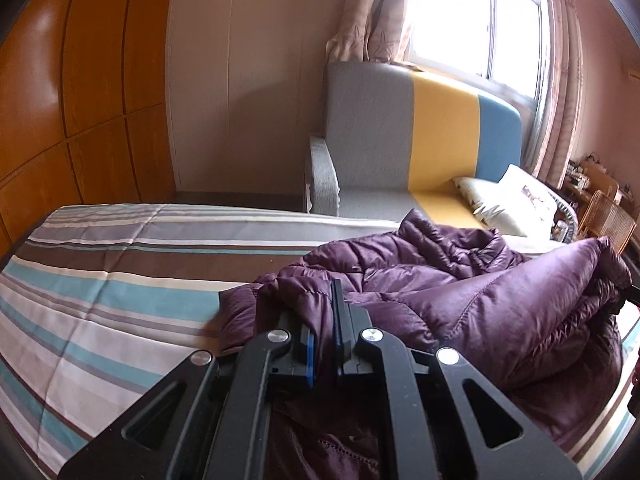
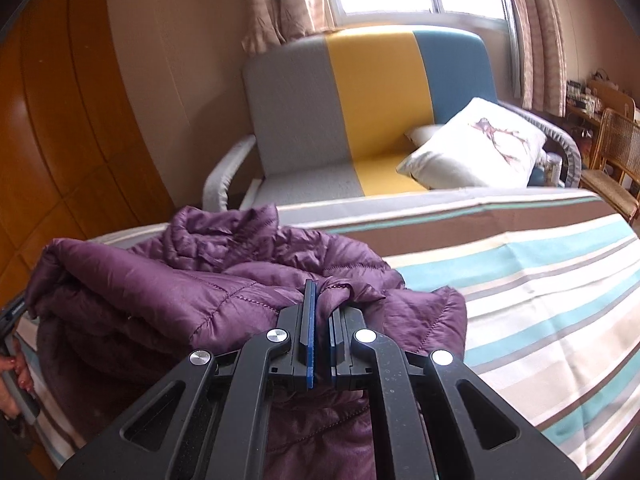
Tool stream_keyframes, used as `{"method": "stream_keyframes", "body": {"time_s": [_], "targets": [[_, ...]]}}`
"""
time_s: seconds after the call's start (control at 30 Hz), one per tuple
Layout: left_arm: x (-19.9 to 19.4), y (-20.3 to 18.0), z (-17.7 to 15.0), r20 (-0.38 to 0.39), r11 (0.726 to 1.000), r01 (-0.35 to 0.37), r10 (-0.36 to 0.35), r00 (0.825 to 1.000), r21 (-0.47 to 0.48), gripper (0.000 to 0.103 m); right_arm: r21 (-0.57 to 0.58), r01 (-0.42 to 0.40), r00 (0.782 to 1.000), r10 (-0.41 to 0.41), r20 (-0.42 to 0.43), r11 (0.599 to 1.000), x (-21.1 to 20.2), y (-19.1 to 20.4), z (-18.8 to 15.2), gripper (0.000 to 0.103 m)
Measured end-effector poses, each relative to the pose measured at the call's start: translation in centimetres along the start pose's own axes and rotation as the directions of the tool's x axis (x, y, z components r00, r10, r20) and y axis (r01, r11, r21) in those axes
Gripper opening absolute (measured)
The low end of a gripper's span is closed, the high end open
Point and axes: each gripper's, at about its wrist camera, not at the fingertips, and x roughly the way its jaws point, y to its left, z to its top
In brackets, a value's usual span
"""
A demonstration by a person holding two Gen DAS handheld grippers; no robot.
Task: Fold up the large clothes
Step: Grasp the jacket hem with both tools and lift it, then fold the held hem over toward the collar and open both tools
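A purple quilted down jacket (image 1: 460, 292) lies bunched on the striped bed. My left gripper (image 1: 324, 300) is shut on a fold of its fabric at the jacket's left side, cloth wrapping over the left finger. In the right wrist view the same jacket (image 2: 168, 280) is heaped to the left, and my right gripper (image 2: 320, 296) is shut on a pinch of its edge near the jacket's right side. Part of the jacket hangs beneath both grippers. A hand (image 2: 12, 376) holding the other gripper shows at the left edge.
The striped bedspread (image 1: 100, 280) stretches left of the jacket and, in the right view, the bedspread (image 2: 540, 300) stretches right. Behind the bed stands a grey, yellow and blue sofa (image 2: 360, 100) with white pillows (image 2: 480, 148). A wooden wardrobe (image 1: 60, 80) is left, a rattan chair (image 2: 616, 156) right.
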Motion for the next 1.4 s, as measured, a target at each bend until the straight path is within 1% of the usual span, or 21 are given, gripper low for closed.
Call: {"method": "stream_keyframes", "body": {"time_s": [0.27,0.33,0.4,0.5,0.57,0.63,0.67,0.73,0.77,0.8,0.83,0.87,0.9,0.93,0.97,1.0,1.07,1.17,1.27,1.33,1.4], "targets": [[3.7,-0.7,-0.4,-0.065,0.999,-0.032,0.032,0.997,0.001,0.010,0.068,0.029,0.998,-0.025,-0.060,0.997,3.7,-0.8,-0.4,0.005],[4.8,-0.9,-0.4,-0.104,0.999,-0.033,0.033,0.994,0.005,0.012,0.096,0.029,0.996,-0.021,-0.088,0.995,4.8,-1.0,-0.5,0.005],[5.8,-1.1,-0.5,-0.137,0.999,-0.033,0.033,0.990,0.007,0.015,0.134,0.012,0.993,0.005,-0.122,0.991,5.9,-1.5,-0.6,0.008],[6.4,-1.0,-0.6,-0.166,1.000,-0.019,0.018,0.986,0.000,0.019,0.214,-0.029,0.987,0.062,-0.151,0.976,6.8,-2.5,-0.6,0.008],[6.3,-0.6,-0.4,-0.180,1.000,0.007,-0.012,0.984,-0.028,0.022,0.255,-0.058,0.982,0.101,-0.159,0.965,6.7,-3.1,-0.4,0.011],[6.0,0.2,0.0,-0.184,0.996,0.043,-0.057,0.981,-0.080,0.031,0.293,-0.098,0.977,0.148,-0.154,0.951,6.4,-3.7,0.0,0.015],[5.9,0.6,0.3,-0.179,0.992,0.059,-0.079,0.981,-0.113,0.034,0.305,-0.117,0.976,0.166,-0.139,0.945,6.1,-3.9,0.2,0.020],[5.4,1.7,0.9,-0.156,0.978,0.086,-0.117,0.981,-0.192,0.046,0.323,-0.148,0.978,0.186,-0.091,0.935,5.1,-4.4,0.6,0.027],[5.3,1.9,1.1,-0.147,0.974,0.092,-0.124,0.981,-0.208,0.050,0.329,-0.155,0.979,0.189,-0.076,0.932,4.8,-4.6,0.8,0.036],[5.0,2.1,1.4,-0.127,0.972,0.085,-0.115,0.985,-0.218,0.057,0.336,-0.154,0.982,0.182,-0.053,0.929,4.2,-4.7,0.9,0.053],[4.7,2.2,1.6,-0.108,0.974,0.073,-0.099,0.989,-0.216,0.070,0.337,-0.141,0.986,0.161,-0.033,0.931,3.7,-4.8,0.9,0.064],[4.3,2.2,1.8,-0.084,0.976,0.049,-0.068,0.994,-0.210,0.080,0.335,-0.122,0.991,0.131,-0.004,0.934,3.1,-4.9,1.0,0.079],[3.7,2.4,2.1,-0.049,0.979,0.016,-0.027,0.998,-0.203,0.098,0.334,-0.120,0.993,0.119,0.025,0.935,2.4,-5.0,1.0,0.080],[2.6,2.8,2.4,0.016,0.979,-0.016,0.020,1.000,-0.203,0.099,0.335,-0.132,0.991,0.124,0.045,0.933,1.8,-5.2,1.0,0.080],[2.1,3.1,2.5,0.043,0.978,-0.018,0.028,0.999,-0.207,0.099,0.336,-0.127,0.992,0.121,0.039,0.933,1.7,-5.4,1.0,0.080],[1.9,3.4,2.5,0.042,0.978,-0.024,0.034,0.999,-0.208,0.099,0.332,-0.108,0.994,0.108,0.019,0.937,1.5,-5.5,0.8,0.080],[2.2,3.8,2.4,0.003,0.979,-0.034,0.035,0.999,-0.200,0.099,0.324,-0.106,0.994,0.111,0.005,0.940,1.0,-5.5,0.3,0.080],[2.6,4.1,0.9,-0.051,0.982,-0.025,0.016,0.999,-0.186,0.101,0.317,-0.092,0.995,0.103,-0.017,0.944,0.2,-5.4,-0.9,0.080],[2.8,4.4,-1.3,-0.119,0.981,0.008,-0.032,0.992,-0.194,0.101,0.338,-0.068,0.995,0.087,-0.042,0.939,-0.6,-5.4,-2.6,0.084],[2.7,4.5,-2.6,-0.143,0.980,0.025,-0.054,0.988,-0.200,0.101,0.359,-0.067,0.995,0.089,-0.046,0.931,-1.3,-5.7,-3.8,0.084],[2.4,4.6,-3.9,-0.159,0.979,0.018,-0.051,0.986,-0.203,0.101,0.377,-0.050,0.995,0.077,-0.058,0.925,-2.0,-5.9,-4.8,0.084]]}}
